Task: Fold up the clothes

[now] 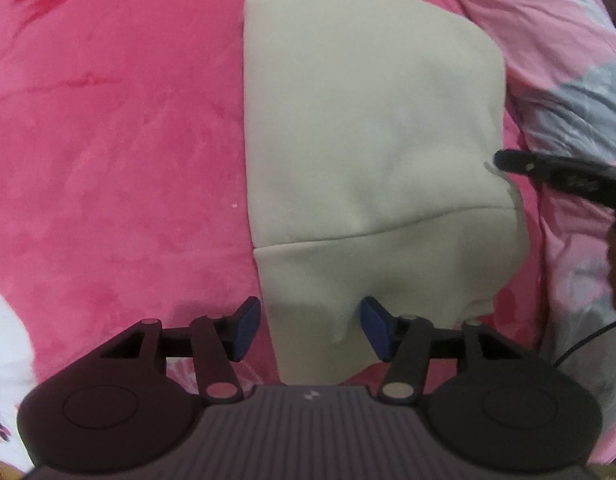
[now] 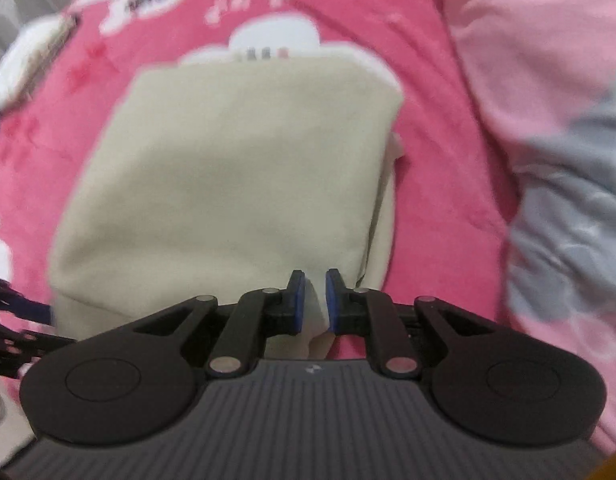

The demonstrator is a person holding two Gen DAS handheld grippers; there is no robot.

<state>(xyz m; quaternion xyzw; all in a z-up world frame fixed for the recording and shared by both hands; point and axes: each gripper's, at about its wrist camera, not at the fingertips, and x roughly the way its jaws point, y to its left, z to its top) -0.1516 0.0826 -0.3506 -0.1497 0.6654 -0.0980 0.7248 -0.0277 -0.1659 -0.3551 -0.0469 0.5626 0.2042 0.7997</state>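
Note:
A cream garment (image 1: 368, 140) lies folded on the pink blanket; it also shows in the right wrist view (image 2: 236, 168). My left gripper (image 1: 310, 328) is open, its blue pads either side of the garment's near edge, not closed on it. My right gripper (image 2: 315, 300) is shut on a fold of the cream garment at its near right corner. The right gripper's finger also shows at the right of the left wrist view (image 1: 548, 170), touching the garment's right edge.
The pink plush blanket (image 1: 108, 140) with white print covers the bed. A lighter pink and grey quilt (image 2: 548, 140) is bunched along the right side. The left gripper's fingers show at the lower left of the right wrist view (image 2: 12, 320).

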